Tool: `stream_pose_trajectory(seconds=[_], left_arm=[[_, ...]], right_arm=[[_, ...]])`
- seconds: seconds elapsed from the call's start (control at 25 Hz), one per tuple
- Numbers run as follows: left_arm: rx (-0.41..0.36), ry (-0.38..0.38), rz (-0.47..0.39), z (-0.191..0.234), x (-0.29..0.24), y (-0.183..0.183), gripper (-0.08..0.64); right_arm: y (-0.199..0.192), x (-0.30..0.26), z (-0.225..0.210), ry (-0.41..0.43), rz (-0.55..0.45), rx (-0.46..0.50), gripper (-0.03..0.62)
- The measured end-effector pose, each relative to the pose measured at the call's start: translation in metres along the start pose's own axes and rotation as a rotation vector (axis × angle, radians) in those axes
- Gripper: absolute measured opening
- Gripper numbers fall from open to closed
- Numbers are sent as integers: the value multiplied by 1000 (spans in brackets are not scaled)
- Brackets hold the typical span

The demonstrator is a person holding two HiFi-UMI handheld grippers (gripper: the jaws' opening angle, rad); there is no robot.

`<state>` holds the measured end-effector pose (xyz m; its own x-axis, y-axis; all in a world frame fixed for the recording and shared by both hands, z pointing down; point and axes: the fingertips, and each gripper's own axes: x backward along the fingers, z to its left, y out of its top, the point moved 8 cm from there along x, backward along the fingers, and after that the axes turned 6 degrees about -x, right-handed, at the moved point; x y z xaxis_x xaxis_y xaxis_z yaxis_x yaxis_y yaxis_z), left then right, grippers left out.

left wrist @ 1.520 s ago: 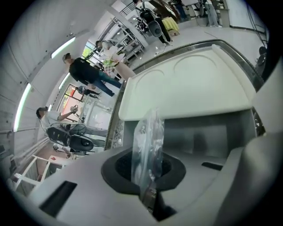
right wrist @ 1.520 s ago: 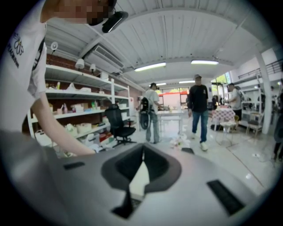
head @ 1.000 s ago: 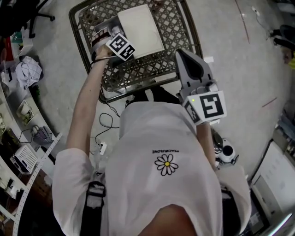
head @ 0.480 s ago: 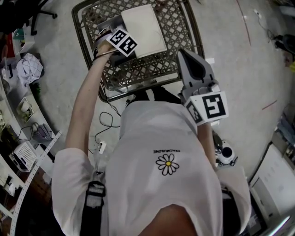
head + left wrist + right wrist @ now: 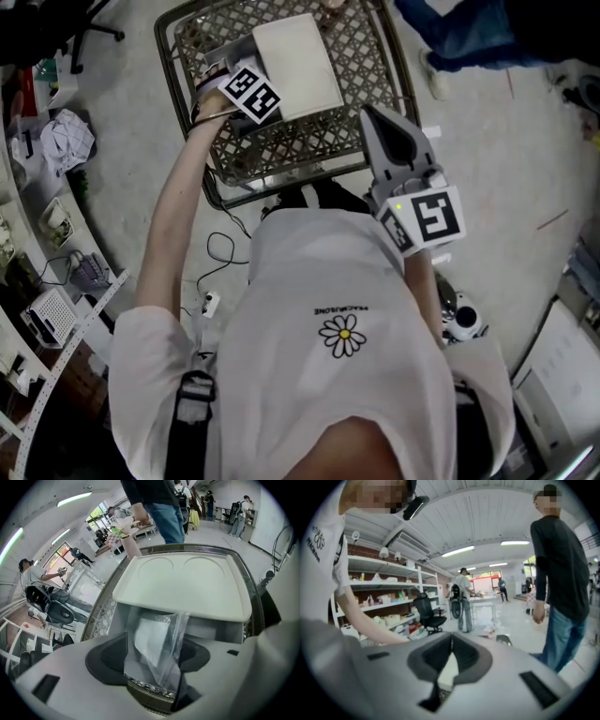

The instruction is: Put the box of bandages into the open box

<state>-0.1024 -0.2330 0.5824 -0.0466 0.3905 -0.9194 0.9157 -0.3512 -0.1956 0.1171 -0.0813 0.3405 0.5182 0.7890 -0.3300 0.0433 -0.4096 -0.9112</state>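
Release step, by the look of it. Down over the wire cart (image 5: 281, 141) with the left gripper (image 5: 154, 660), pointing steeply into the open box (image 5: 229, 631), white lid lifted over its far side. Just been opening those jaws: spread wide now, no squeeze showing from either pad. Standing between them, the box of bandages (image 5: 152, 632), a pale packet in a clear, crinkled bag, lower end down inside the mouth of the open box. Hard to say from here whether resting on the bottom or propped against the near wall; hidden below the gripper's own body.

Nothing doing on the other side: right gripper (image 5: 450, 645) up in front of the chest, away from the open box, tips together, nothing in them.

So, most of the job done, judging by that. Next up, probably: drawing the left gripper straight out without dragging the bag along. Slippery film, likely to catch on a pad and ride back up. Calls for a clean upward exit, jaws wide, then a look to check for the packet lying fully inside and not draped over the rim. Worth minding the bystander in jeans (image 5: 469, 33) just beyond the wire cart, too.
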Motion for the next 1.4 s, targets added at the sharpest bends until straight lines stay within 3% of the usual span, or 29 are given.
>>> stream_pose_trajectory(seconds=[0.72, 1.08, 1.4], left_arm=[[61, 28, -30, -6, 28, 0, 313], [105, 27, -80, -8, 50, -2, 313], [165, 72, -153, 6, 78, 11, 311]], right_arm=[[3, -7, 12, 80, -17, 20, 31], [5, -20, 19, 139, -13, 33, 31], [12, -25, 18, 174, -23, 46, 31]])
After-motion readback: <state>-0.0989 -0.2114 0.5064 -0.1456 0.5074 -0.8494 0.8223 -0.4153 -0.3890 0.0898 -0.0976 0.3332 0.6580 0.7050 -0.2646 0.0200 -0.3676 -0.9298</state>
